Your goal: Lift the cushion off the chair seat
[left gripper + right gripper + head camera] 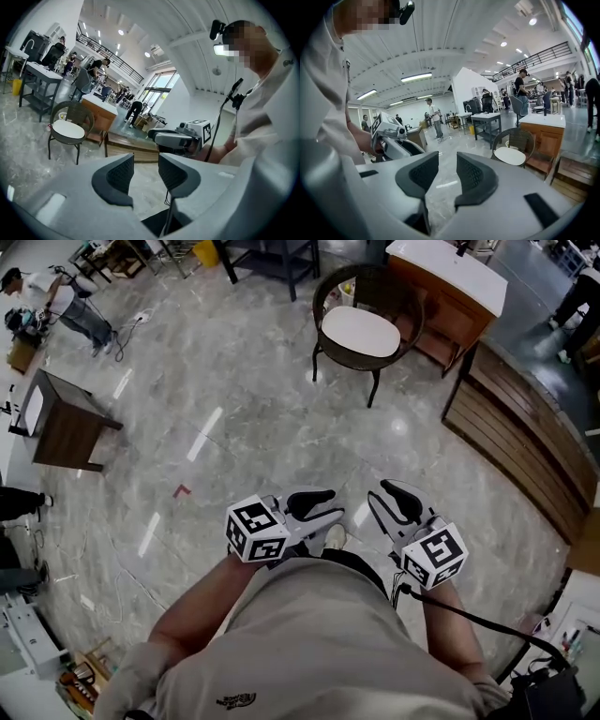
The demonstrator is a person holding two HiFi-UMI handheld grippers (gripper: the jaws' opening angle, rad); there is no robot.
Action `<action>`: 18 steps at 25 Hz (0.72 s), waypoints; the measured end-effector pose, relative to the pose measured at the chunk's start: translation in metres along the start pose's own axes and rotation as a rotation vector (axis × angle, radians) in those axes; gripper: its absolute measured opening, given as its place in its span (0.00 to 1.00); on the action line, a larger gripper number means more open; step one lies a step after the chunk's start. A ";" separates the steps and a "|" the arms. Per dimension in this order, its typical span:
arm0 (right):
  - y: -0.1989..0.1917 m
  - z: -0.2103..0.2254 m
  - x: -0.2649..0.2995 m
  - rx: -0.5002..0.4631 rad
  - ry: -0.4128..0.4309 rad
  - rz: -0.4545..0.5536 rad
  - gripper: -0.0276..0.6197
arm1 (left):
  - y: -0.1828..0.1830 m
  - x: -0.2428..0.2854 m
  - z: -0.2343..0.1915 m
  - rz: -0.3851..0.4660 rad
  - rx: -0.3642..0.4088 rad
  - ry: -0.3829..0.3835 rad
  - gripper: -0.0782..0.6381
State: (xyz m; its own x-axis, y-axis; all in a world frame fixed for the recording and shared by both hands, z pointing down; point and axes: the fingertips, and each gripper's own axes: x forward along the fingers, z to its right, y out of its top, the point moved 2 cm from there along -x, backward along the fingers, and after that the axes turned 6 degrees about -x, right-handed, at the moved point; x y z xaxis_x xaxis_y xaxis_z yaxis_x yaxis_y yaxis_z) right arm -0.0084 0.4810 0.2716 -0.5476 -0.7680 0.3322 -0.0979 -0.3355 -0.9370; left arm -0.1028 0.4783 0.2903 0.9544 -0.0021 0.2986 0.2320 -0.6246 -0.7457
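A round white cushion (361, 331) lies on the seat of a dark wicker chair (327, 289) far across the marble floor. Both grippers are held close to the person's body, well short of the chair. My left gripper (336, 503) stands open with nothing between its jaws, and my right gripper (378, 493) beside it is open and empty too. The left gripper view looks past its own jaws (146, 161) to the cushion (68, 130) at the left. In the right gripper view the jaws (447, 161) frame bare floor, with the cushion (510, 155) to the right.
A wooden counter with a white top (450, 277) stands just behind the chair. A slatted wooden platform (525, 446) runs along the right. A dark side table (66, 423) sits at the left, and a person (66, 301) works at the far left.
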 end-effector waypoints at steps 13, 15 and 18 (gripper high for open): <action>0.014 0.099 0.068 0.049 -0.055 -0.036 0.24 | 0.071 0.051 -0.104 0.004 -0.080 -0.059 0.31; 0.026 0.122 0.087 0.056 -0.077 -0.049 0.24 | 0.095 0.058 -0.134 0.005 -0.096 -0.068 0.31; 0.047 0.155 0.118 0.058 -0.105 -0.065 0.24 | 0.135 0.065 -0.177 0.021 -0.110 -0.084 0.31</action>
State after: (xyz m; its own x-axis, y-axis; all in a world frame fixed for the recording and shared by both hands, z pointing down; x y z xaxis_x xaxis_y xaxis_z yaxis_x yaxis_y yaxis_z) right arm 0.0514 0.2896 0.2838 -0.4514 -0.7953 0.4045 -0.0802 -0.4154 -0.9061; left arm -0.0432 0.2559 0.3146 0.9722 0.0463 0.2296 0.1943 -0.7066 -0.6804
